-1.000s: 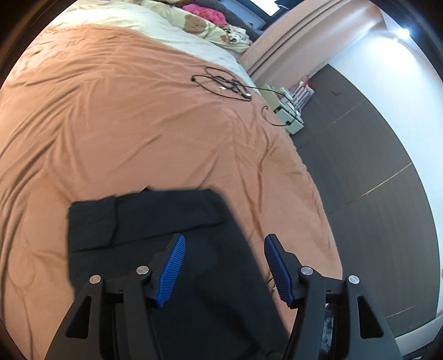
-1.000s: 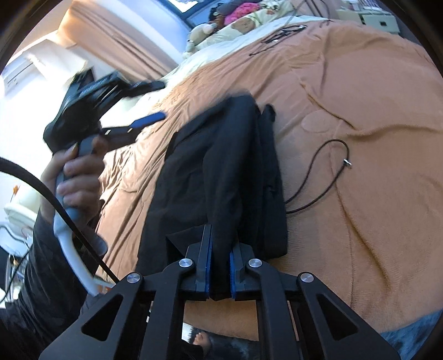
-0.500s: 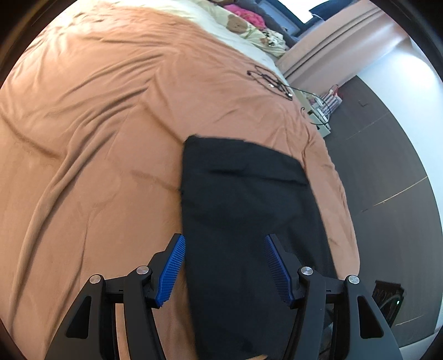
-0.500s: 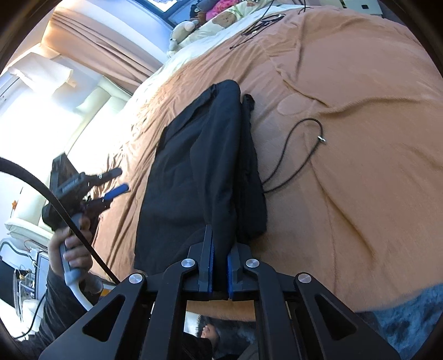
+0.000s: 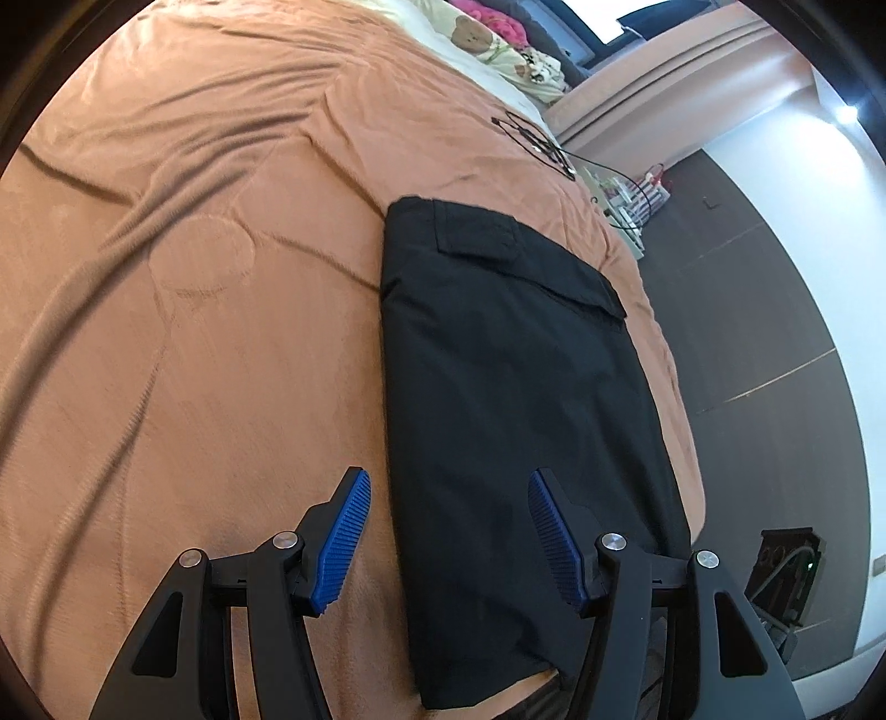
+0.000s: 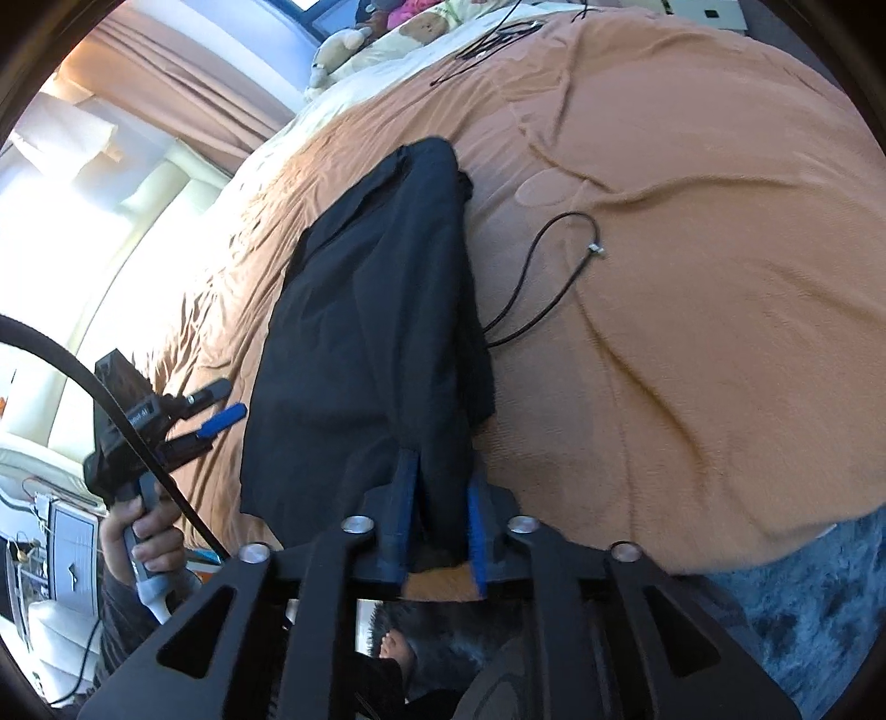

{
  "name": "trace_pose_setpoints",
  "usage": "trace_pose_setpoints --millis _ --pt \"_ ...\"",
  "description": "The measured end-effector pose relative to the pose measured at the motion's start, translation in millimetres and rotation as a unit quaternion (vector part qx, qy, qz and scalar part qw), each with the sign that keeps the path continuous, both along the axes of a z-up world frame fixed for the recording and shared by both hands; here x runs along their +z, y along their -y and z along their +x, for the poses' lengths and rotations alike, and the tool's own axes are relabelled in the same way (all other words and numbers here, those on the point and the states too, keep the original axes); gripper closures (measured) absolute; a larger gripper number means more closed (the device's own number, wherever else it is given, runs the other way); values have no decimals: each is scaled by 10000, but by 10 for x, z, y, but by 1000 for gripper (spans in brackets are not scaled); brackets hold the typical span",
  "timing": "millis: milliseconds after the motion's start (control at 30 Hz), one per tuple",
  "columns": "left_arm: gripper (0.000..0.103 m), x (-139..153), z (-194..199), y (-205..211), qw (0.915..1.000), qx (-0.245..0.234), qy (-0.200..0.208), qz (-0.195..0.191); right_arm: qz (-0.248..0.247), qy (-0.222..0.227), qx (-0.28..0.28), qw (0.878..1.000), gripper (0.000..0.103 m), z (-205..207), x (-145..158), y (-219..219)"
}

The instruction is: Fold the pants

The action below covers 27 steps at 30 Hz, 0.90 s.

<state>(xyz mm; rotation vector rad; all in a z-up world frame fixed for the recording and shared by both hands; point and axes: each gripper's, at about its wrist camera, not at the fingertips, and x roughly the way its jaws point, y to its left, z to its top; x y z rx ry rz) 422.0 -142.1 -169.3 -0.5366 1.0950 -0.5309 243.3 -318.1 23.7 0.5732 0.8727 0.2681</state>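
Observation:
The black pants (image 5: 515, 387) lie lengthwise on the orange bedspread (image 5: 194, 310), a pocket flap at the far end. My left gripper (image 5: 448, 531) is open and empty, hovering over the near left edge of the pants. In the right wrist view the pants (image 6: 376, 332) stretch away from me, and my right gripper (image 6: 440, 515) has its jaws a little apart with the near end of the cloth between them. The left gripper (image 6: 221, 415) also shows there at the left, held in a hand.
A black cable (image 6: 548, 277) lies on the bedspread right of the pants. More cables (image 5: 537, 144) and pillows with soft toys (image 5: 487, 39) lie at the far end of the bed. Dark floor (image 5: 775, 332) runs along the bed's right side.
My left gripper has swung down and toward the near left edge of the pants. My right gripper's jaws have opened slightly around the cloth, which still sits between them.

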Motion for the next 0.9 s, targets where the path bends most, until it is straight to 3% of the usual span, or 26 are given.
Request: trace_pose_setpoints --millis 100,333,500,667,800,900 --pt "43 -49 -4 55 9999 -104 -83 -39 -131 121 -129 9998 54 -80 96 55" --pt "53 -141 -25 112 9994 -221 -229 -103 -336 180 -172 9991 54 -38 197 14" --pt "61 -199 -59 135 9992 -238 -308 -51 -368 80 153 9992 54 145 151 -132" --pt "72 -205 -101 118 9994 -160 -297 105 -864 -77 -104 9962 54 203 130 -126" --pt "72 -162 -118 66 9996 -83 -241 154 -601 -90 -355 9975 54 149 132 65" --pt "72 -159 -124 31 9996 -98 -279 -15 -558 53 -402 9976 54 76 200 108"
